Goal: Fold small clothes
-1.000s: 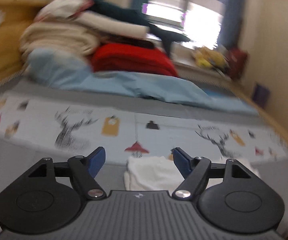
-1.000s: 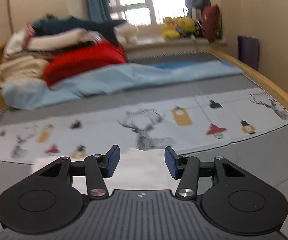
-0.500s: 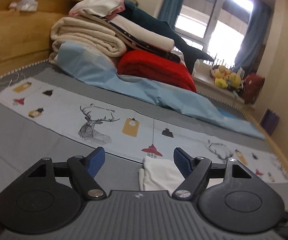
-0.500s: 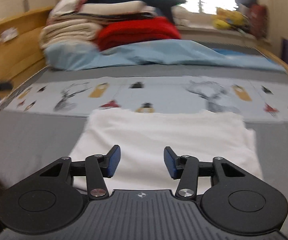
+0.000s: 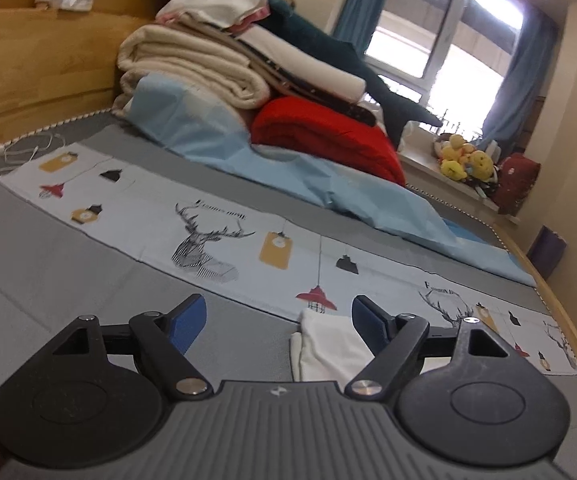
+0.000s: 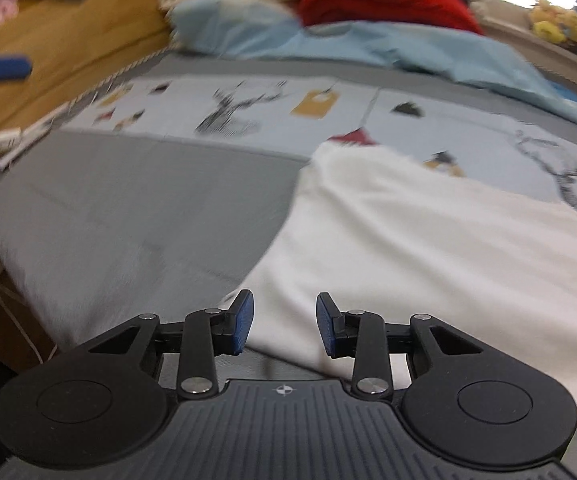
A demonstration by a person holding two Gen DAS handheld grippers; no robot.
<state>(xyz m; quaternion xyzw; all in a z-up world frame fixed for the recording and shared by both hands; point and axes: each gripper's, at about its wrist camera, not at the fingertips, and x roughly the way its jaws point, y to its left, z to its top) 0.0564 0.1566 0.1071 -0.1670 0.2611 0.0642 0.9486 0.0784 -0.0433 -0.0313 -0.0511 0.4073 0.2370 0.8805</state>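
Observation:
A small white garment (image 6: 428,240) lies flat on the grey bed cover, folded into a rough rectangle. In the left wrist view only its left end (image 5: 328,344) shows, between my fingers. My left gripper (image 5: 276,320) is open and empty, held above the bed to the left of the garment. My right gripper (image 6: 284,328) is open and empty, low over the garment's near left corner, its fingers on either side of the front edge. A blue fingertip of the left gripper (image 6: 0,68) shows at the far left of the right wrist view.
A printed strip with deer and lanterns (image 5: 216,232) crosses the grey bed (image 5: 48,248). A light blue sheet (image 5: 288,168), a red blanket (image 5: 328,136) and stacked cream bedding (image 5: 196,64) lie behind. A wooden headboard (image 5: 40,60) stands left, a white cable (image 5: 20,152) beside it.
My right gripper has dropped lower and swung left toward the garment's near left corner. The left gripper's view has shifted slightly left and nearer the bed. Both stay open.

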